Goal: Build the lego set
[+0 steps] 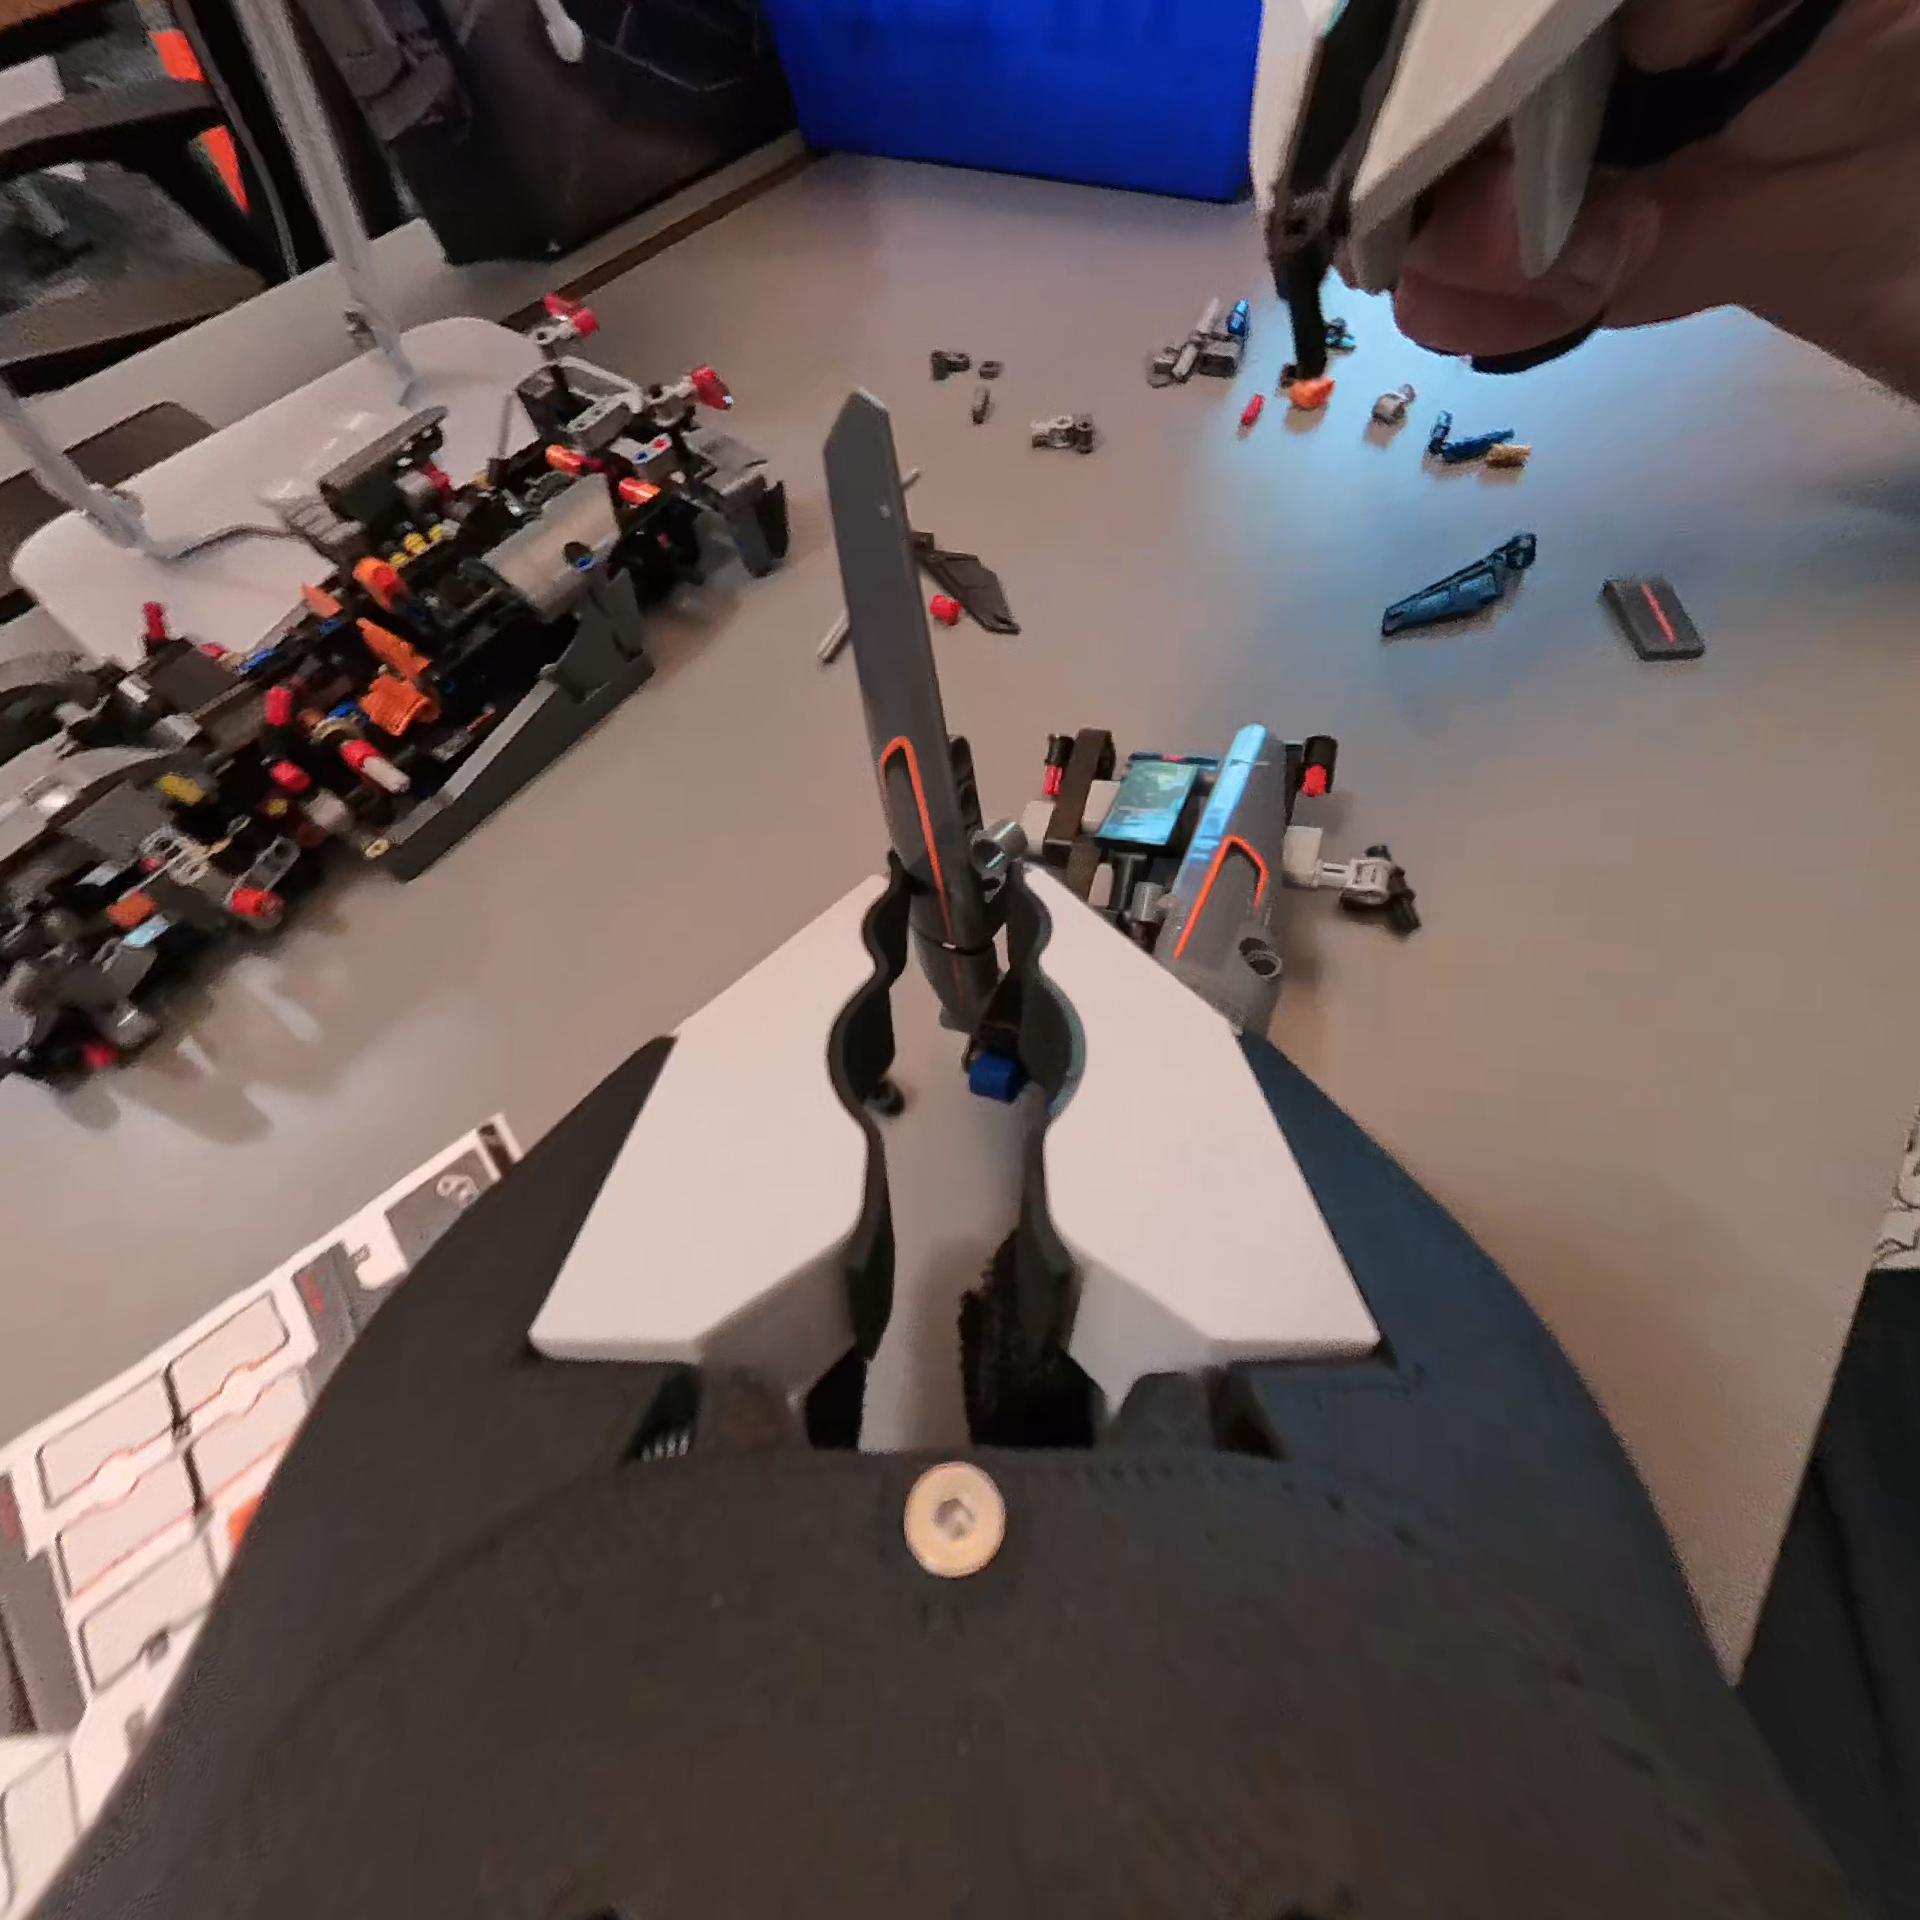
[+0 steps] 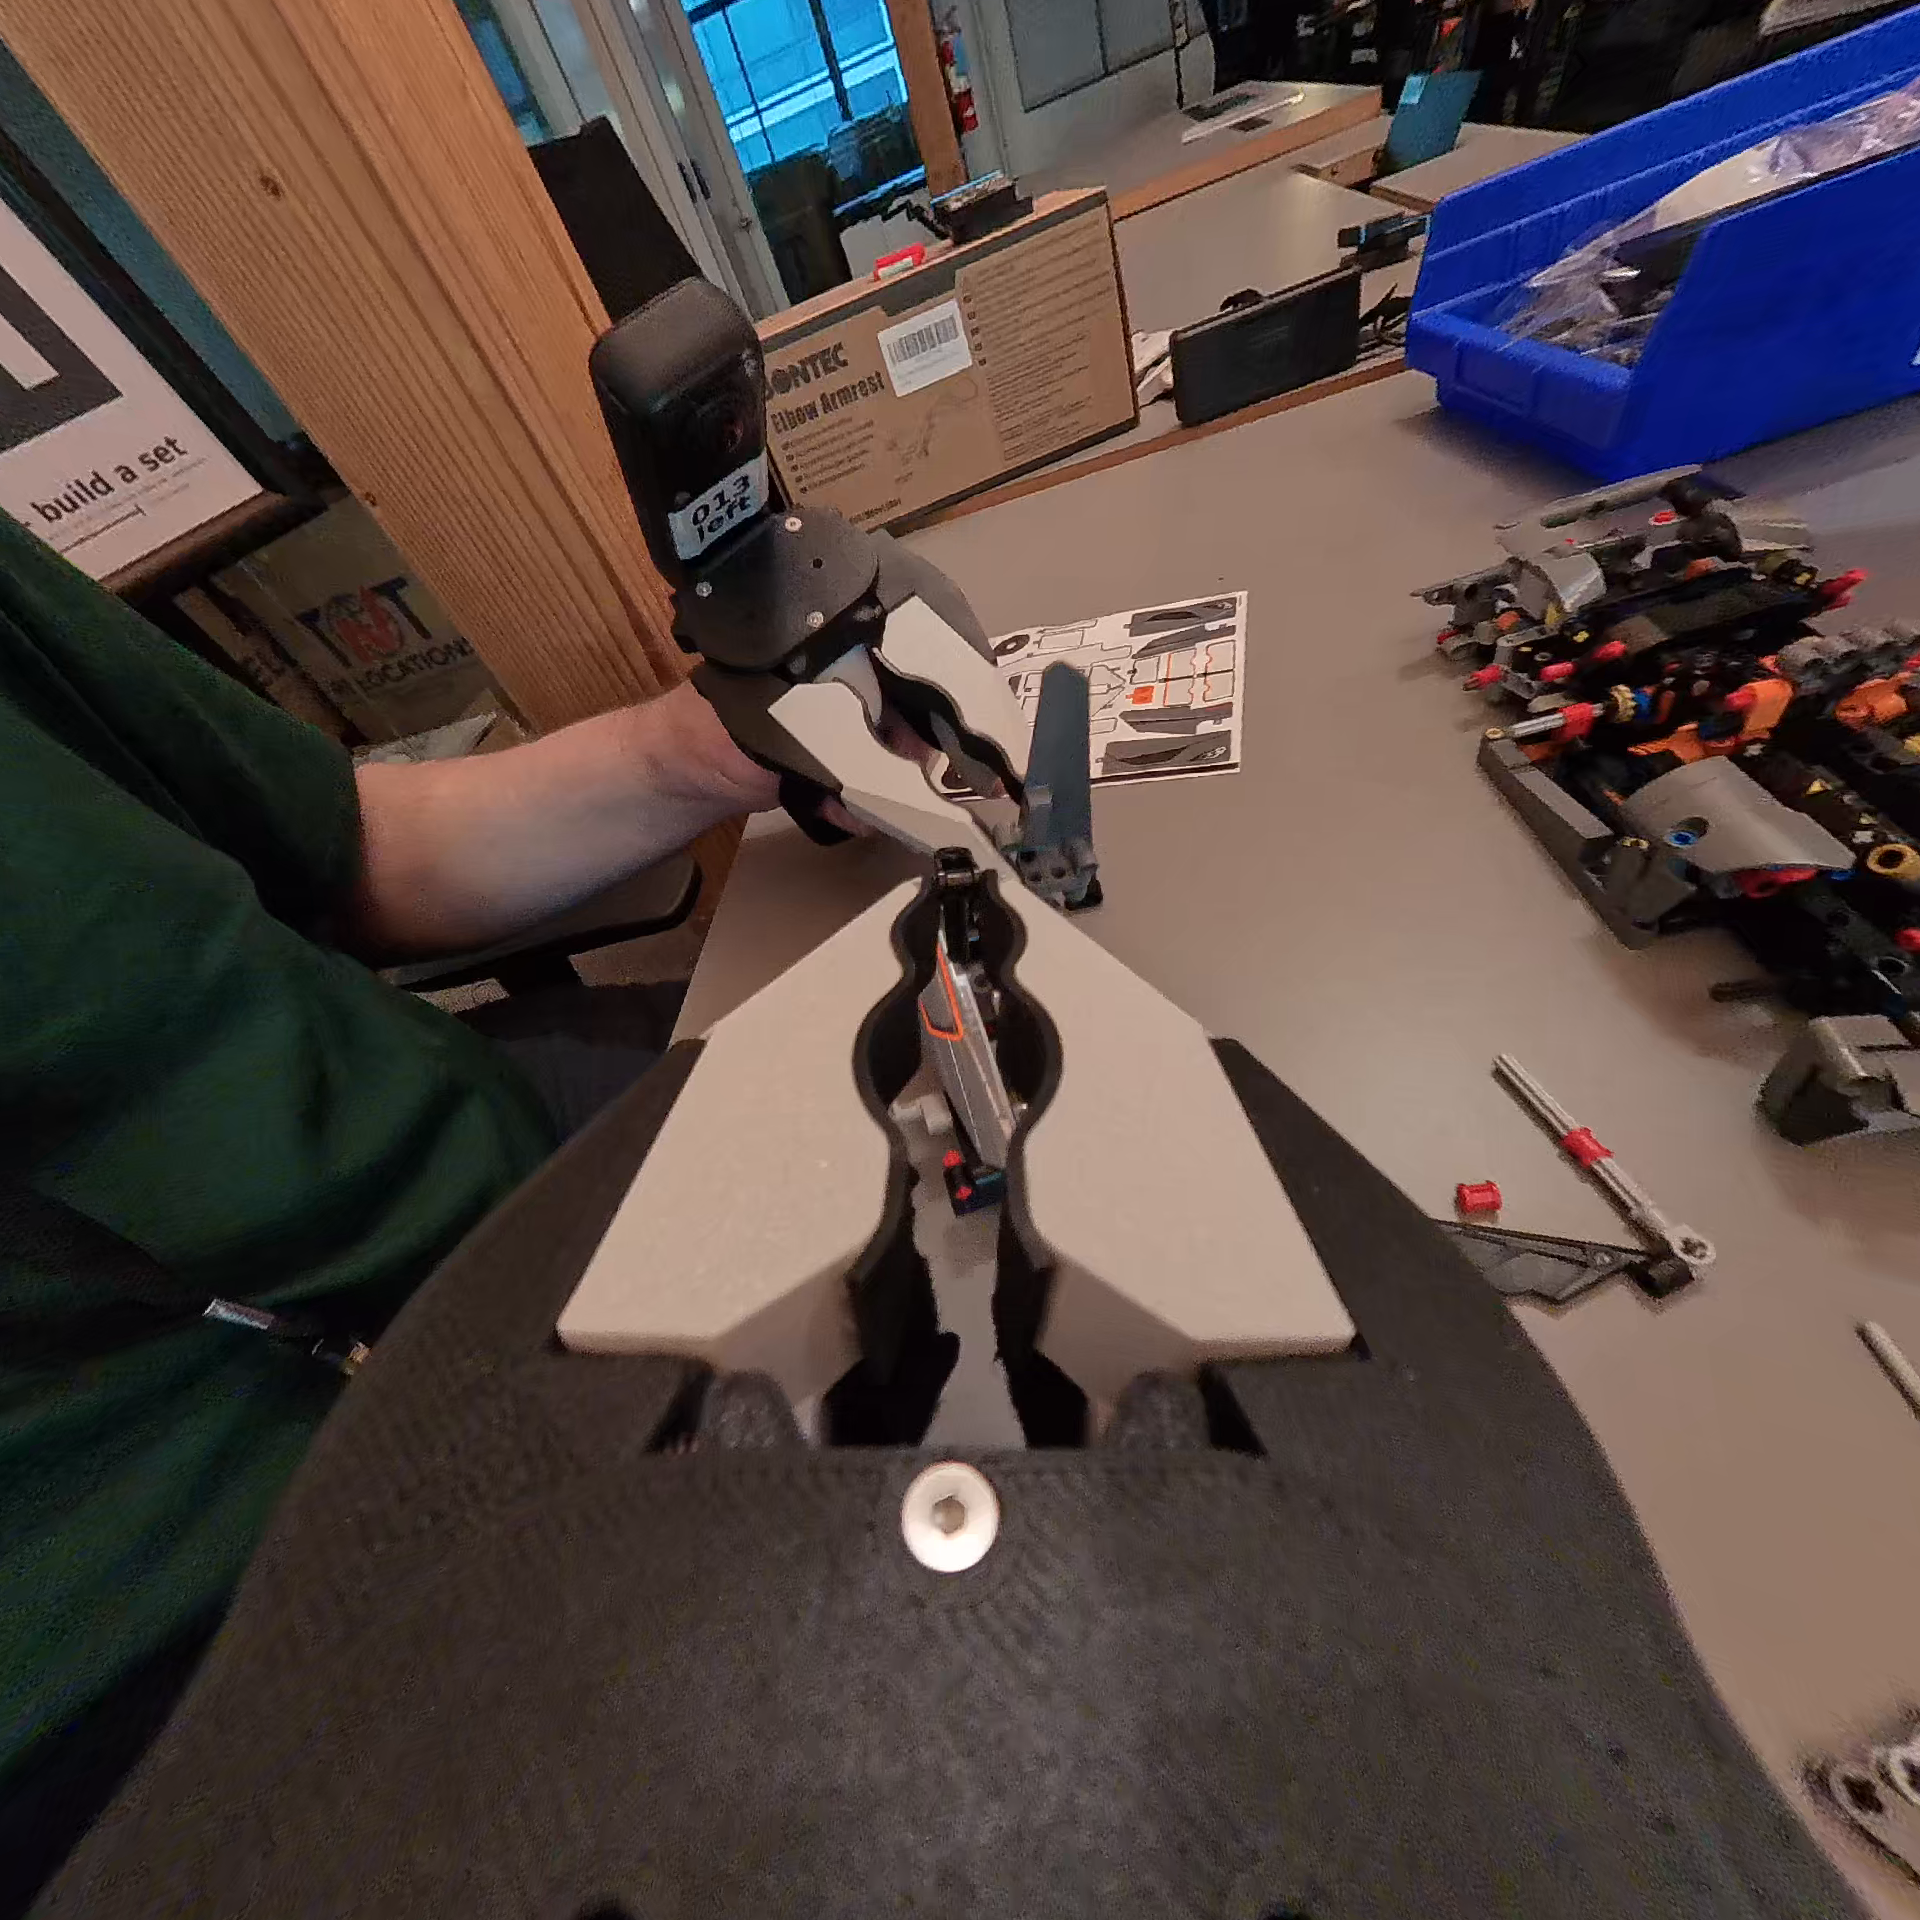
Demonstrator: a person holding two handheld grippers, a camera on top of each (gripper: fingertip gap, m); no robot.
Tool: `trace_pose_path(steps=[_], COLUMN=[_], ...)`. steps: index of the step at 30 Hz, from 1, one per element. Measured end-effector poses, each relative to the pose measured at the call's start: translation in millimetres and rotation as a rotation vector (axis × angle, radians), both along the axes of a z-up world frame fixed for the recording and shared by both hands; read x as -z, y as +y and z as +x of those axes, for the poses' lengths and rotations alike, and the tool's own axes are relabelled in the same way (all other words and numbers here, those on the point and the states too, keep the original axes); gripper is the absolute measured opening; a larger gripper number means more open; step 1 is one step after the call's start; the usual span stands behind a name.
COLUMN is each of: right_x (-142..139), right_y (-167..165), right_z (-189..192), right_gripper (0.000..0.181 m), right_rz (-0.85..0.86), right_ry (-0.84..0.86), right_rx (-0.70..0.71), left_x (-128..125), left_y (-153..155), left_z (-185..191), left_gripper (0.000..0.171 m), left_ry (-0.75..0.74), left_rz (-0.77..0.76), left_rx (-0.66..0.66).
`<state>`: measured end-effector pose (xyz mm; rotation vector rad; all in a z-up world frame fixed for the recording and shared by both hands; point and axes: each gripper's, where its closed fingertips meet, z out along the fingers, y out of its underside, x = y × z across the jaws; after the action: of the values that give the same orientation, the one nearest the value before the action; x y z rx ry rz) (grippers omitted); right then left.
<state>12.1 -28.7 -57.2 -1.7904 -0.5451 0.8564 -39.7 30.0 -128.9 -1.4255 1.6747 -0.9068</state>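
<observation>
**Both hand-held grippers loaded, panels off the bench**

Left hand-held gripper (image 1: 951, 914) clamped on the base of a long dark panel (image 1: 883, 623), blade pointing up and away, likely to keep its pin end free for joining; right hand-held gripper (image 2: 961, 914) clamped on a small grey-and-orange piece (image 2: 961, 1060), held near the left one, seemingly for mating; chassis (image 2: 1704, 748) sits on the bench (image 2: 1299, 935) untouched; sticker sheet (image 2: 1143, 686) lies just beyond; loose parts (image 1: 1392, 405) scattered well apart.
</observation>
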Motion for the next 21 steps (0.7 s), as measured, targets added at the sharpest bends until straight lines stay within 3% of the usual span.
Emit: trace_pose_path(steps=[3,13,21], right_x=[-1,0,-1], right_y=[-1,-3,-6], right_z=[7,21,24], right_gripper=[0.005,0.005,0.005], right_rz=[0.005,0.018,0.024], right_ry=[0.025,0.065,0.066], right_rx=[0.013,0.038,0.047], left_x=[7,4,1], left_y=[-5,24,13], left_z=[7,8,8], left_gripper=[0.016,0.023,0.027], left_ry=[0.034,0.022,0.022], left_rz=[0.042,0.036,0.081], left_rx=[0.080,-0.044,-0.049])
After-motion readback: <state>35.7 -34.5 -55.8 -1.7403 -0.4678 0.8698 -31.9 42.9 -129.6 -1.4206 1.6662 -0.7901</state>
